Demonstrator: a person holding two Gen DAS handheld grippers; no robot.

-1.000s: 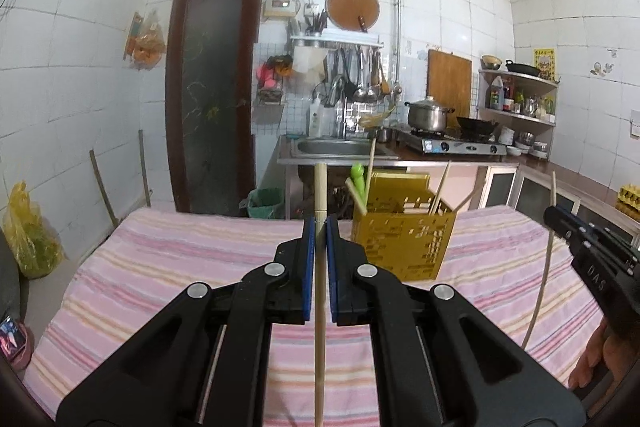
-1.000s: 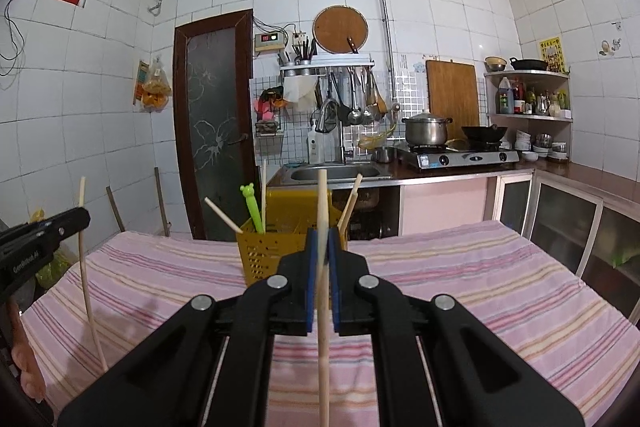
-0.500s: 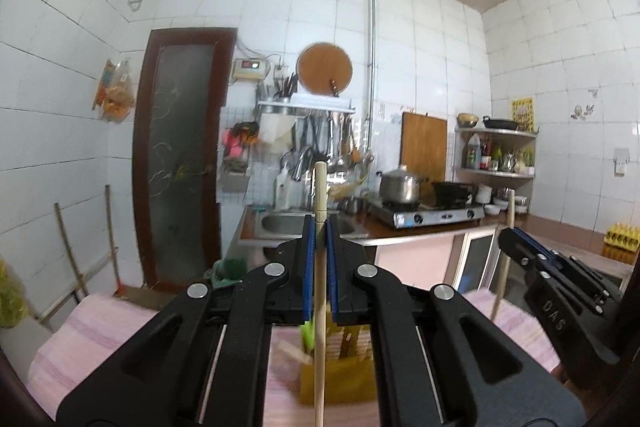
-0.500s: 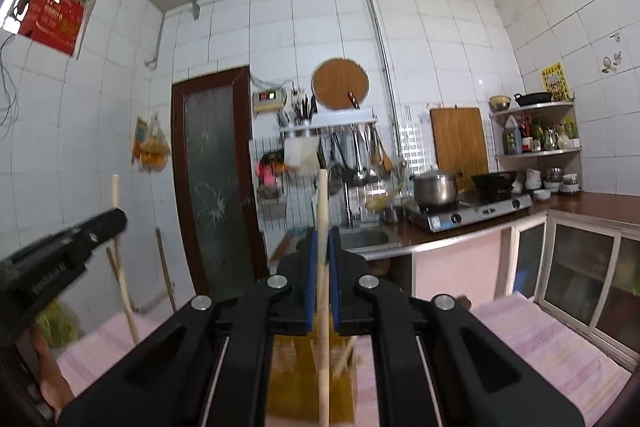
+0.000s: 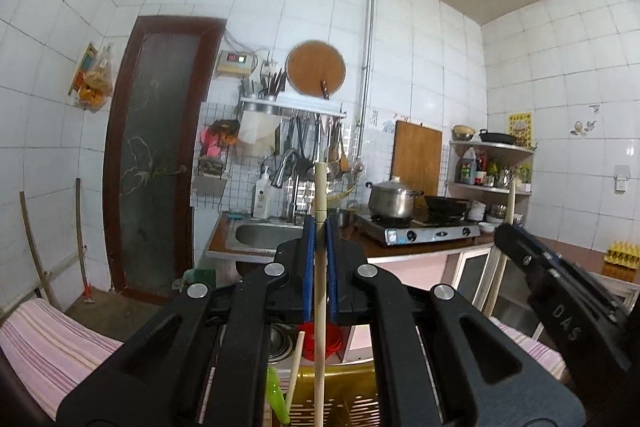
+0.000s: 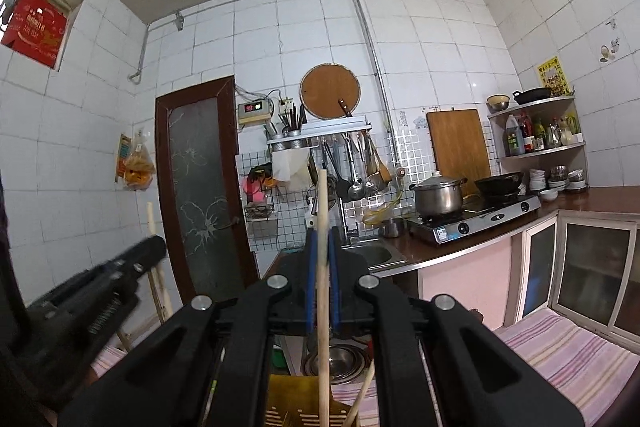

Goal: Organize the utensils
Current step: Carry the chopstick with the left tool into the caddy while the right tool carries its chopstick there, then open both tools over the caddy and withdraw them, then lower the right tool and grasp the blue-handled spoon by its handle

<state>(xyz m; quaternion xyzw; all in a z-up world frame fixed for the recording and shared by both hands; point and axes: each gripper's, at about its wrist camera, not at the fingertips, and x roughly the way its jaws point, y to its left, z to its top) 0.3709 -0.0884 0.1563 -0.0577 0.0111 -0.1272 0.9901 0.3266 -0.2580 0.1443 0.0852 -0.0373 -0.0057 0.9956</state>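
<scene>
white tiled kitchen wall fills the left wrist view, with a sink (image 5: pixel 266 233) and stove (image 5: pixel 424 230) behind. my left tool (image 5: pixel 319 227) is clamped on 1 upright chopstick (image 5: pixel 319 291), its lower end running down over the yellow holder (image 5: pixel 332 401) at the bottom edge, where a green utensil (image 5: pixel 277 397) and another stick already stand. i judge this as the carry-and-drop step: the stick hangs above the holder, so next i need to lower it straight into an opening and only then let the pads part. the right tool (image 5: pixel 505 231) shows at the right edge.

from the right wrist, same tiled wall and a striped desk (image 6: pixel 568 351) corner. my right tool (image 6: pixel 322 239) is clamped on its own chopstick (image 6: pixel 322 291), slightly tilted, its lower part over the holder's rim (image 6: pixel 288 403). it needs the same descent, kept clear of the left tool (image 6: pixel 154 247) nearby.
</scene>
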